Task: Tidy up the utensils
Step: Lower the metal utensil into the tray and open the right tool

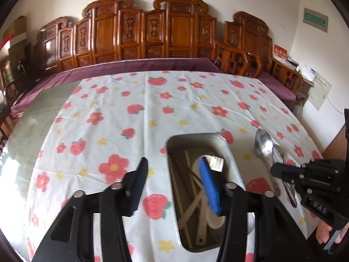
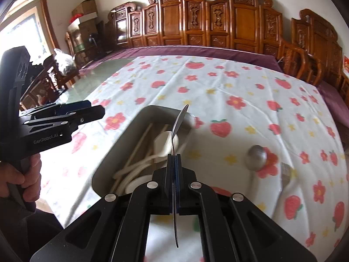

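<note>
A steel tray (image 1: 174, 139) on the flowered tablecloth holds chopsticks (image 1: 180, 187), white plastic spoons (image 1: 204, 224) and a fork (image 1: 217, 162). My left gripper (image 1: 172, 179) is open and empty, its fingers straddling the tray's left wall. My right gripper (image 2: 174, 159) is shut on a metal spoon (image 2: 180, 120), held on edge above the tray's (image 2: 144, 111) right side. In the left wrist view that gripper (image 1: 274, 170) and spoon (image 1: 264, 144) appear right of the tray. A metal ladle (image 2: 256, 157) lies on the cloth at the right.
Carved wooden chairs with purple cushions (image 1: 135, 65) line the table's far edge. The bare glass tabletop (image 1: 37, 120) shows left of the cloth. Another utensil (image 2: 286, 172) lies beside the ladle. Boxes (image 2: 85, 8) stand in the far left corner.
</note>
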### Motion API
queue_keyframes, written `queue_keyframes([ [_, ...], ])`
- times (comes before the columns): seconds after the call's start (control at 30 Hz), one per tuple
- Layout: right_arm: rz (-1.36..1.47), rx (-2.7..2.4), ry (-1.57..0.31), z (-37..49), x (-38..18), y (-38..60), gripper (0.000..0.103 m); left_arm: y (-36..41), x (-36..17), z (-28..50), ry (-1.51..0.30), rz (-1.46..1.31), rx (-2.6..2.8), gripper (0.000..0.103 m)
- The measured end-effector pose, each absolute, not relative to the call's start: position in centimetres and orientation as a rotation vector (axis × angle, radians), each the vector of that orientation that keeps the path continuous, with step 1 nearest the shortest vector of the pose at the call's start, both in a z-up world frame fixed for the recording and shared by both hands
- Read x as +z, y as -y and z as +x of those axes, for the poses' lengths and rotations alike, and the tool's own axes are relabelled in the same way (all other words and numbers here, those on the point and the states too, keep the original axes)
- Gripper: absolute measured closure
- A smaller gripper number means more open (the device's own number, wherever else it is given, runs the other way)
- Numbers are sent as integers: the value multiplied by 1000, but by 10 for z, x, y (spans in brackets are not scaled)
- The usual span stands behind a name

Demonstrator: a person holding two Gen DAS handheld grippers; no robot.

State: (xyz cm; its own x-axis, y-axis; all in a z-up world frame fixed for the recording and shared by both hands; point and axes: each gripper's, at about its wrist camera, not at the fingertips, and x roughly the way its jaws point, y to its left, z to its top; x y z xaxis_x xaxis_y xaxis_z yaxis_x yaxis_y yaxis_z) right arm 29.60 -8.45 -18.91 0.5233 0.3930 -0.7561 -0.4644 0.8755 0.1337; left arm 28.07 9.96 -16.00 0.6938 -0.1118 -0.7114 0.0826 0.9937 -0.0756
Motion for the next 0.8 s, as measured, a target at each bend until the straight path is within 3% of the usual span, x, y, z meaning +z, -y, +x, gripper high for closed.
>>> queue_keyframes([
  [0.07,-93,530,-885,297,-190,74,101,-108,-160,282,-803,-49,-93,54],
  [0.13,-96,544,-890,299,-192,64,101,-114,-161,284,-796,-55,-81,31],
  [0.2,-95,555,-897,301,-195,55,101,-118,-159,282,-775,-47,-53,22],
  [0.37,-90,568,-924,307,-208,38,101,-134,-160,284,-776,-60,-10,16],
  [0.8,-38,563,-1022,326,-248,6,101,-175,-162,285,-782,-159,44,16],
])
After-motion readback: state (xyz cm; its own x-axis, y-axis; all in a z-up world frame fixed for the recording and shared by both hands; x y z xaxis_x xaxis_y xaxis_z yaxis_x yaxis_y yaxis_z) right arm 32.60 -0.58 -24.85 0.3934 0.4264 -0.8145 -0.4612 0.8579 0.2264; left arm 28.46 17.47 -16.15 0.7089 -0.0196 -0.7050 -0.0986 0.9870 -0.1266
